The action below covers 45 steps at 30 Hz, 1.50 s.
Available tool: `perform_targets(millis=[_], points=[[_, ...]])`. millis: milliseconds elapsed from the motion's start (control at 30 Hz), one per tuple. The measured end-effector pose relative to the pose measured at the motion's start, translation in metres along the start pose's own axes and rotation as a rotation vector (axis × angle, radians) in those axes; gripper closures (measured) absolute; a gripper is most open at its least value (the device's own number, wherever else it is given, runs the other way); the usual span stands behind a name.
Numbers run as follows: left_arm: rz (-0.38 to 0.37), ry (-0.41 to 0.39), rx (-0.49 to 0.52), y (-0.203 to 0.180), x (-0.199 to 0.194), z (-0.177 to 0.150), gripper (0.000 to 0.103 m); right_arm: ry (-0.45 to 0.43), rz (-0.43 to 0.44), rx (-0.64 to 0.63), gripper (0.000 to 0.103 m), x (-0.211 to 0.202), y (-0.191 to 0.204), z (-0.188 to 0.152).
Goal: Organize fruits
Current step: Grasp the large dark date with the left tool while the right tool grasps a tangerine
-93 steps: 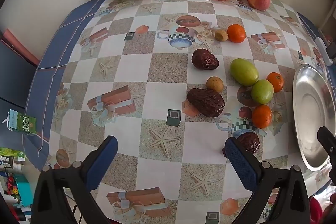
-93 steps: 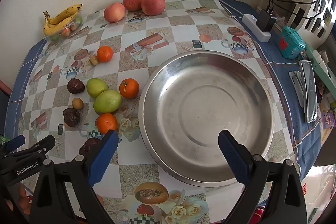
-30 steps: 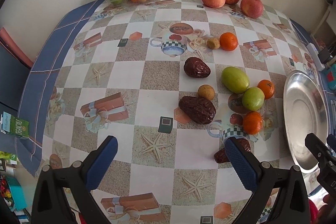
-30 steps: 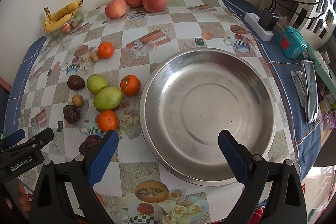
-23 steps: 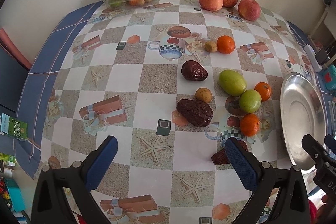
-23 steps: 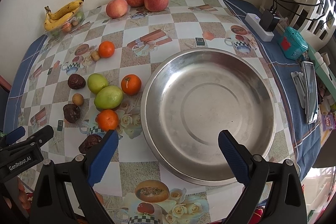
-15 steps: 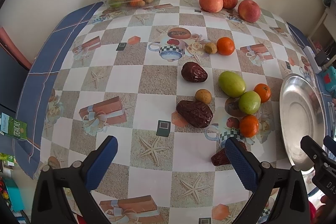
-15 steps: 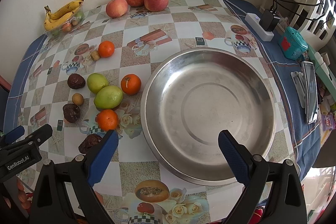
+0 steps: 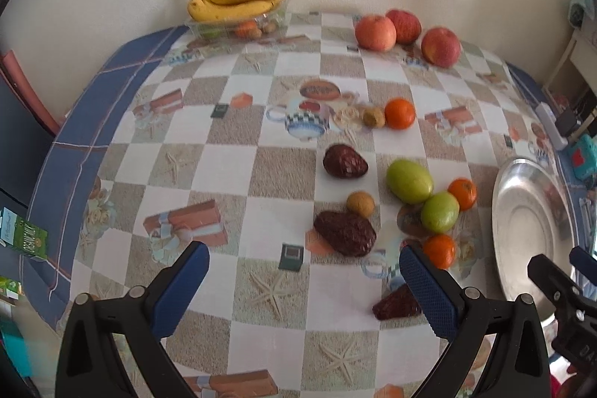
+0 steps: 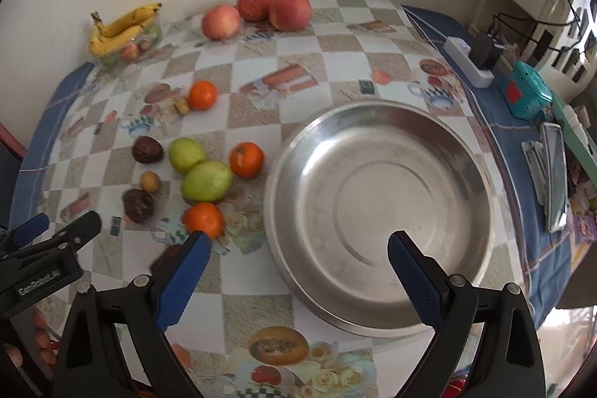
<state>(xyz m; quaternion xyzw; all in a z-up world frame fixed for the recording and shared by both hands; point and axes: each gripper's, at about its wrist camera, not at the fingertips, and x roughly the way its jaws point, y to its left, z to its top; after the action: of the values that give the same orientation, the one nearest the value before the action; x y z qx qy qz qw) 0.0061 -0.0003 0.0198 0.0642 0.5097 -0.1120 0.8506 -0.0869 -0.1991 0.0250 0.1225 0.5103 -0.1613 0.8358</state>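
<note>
Since three seconds ago my left claw (image 9: 304,280) has pulled back and up, so the fruit sits farther off and the dark date (image 9: 396,304) once half hidden behind my right-hand finger now shows beside it.

From the left wrist I hold that claw wide apart and empty above the checkered tablecloth (image 9: 238,174). I count three dark dates: the near one, a big one (image 9: 345,238) and a rounder one (image 9: 344,162). Three oranges: one (image 9: 440,250) by my fingertip, one (image 9: 462,193) near the steel basin (image 9: 522,230), one (image 9: 400,113) farther back. Two green fruits (image 9: 409,181) touch each other. Two small brown round fruits (image 9: 360,204) lie among them. Three apples (image 9: 375,33) sit at the far edge, and a bunch of bananas (image 9: 238,2) tops a clear tray; I cannot count the bananas surely.

From the right wrist, my right claw (image 10: 296,252) hangs over the near rim of the basin with its fingers spread wide, holding nothing. The basin holds no fruit. All the fruit lies to its left, the nearest orange just off my left fingertip. My other claw shows at the lower left.
</note>
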Motion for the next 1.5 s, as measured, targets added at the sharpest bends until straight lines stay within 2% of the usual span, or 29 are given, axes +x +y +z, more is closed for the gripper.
perform_targets(millis=[100,167,333,400,500,533,567,600,733,833,967,1167,1300,1500], points=[[0.011,-0.048,-0.036,0.006,-0.002,0.007,0.0,-0.038,0.074,-0.015,0.007,-0.004,0.01,0.004],[0.015,-0.073,-0.057,0.009,-0.004,0.012,0.0,-0.057,0.089,-0.033,0.007,-0.005,0.018,0.007],[-0.034,-0.036,-0.093,0.01,0.004,0.02,0.0,-0.077,0.111,-0.072,0.008,-0.002,0.034,0.016],[-0.026,-0.022,-0.076,0.004,0.009,0.022,0.0,-0.068,0.119,-0.076,0.015,0.002,0.038,0.019],[-0.01,-0.003,-0.055,-0.004,0.017,0.023,0.001,-0.045,0.141,-0.07,0.018,0.01,0.042,0.024],[-0.002,0.002,-0.053,-0.005,0.02,0.024,0.001,-0.038,0.143,-0.069,0.023,0.012,0.044,0.025],[0.002,0.007,-0.053,-0.004,0.023,0.025,0.002,-0.032,0.148,-0.068,0.033,0.015,0.046,0.026],[0.001,0.019,-0.056,-0.004,0.027,0.026,0.003,-0.023,0.149,-0.064,0.036,0.019,0.047,0.028],[-0.052,0.081,-0.091,-0.002,0.043,0.028,0.009,0.027,0.156,-0.038,0.041,0.035,0.047,0.033],[-0.075,0.131,-0.103,-0.003,0.056,0.027,0.013,0.068,0.148,-0.044,0.052,0.048,0.05,0.034],[-0.15,0.217,-0.14,-0.004,0.071,0.019,0.015,0.137,0.153,-0.07,0.056,0.064,0.057,0.028],[-0.179,0.249,-0.118,-0.012,0.077,0.013,0.03,0.22,0.153,-0.128,0.06,0.082,0.07,0.012],[-0.205,0.281,-0.143,-0.009,0.084,0.01,0.053,0.247,0.155,-0.13,0.066,0.088,0.07,0.007],[-0.23,0.28,-0.167,-0.004,0.081,0.01,0.061,0.245,0.169,-0.116,0.07,0.087,0.068,0.005]])
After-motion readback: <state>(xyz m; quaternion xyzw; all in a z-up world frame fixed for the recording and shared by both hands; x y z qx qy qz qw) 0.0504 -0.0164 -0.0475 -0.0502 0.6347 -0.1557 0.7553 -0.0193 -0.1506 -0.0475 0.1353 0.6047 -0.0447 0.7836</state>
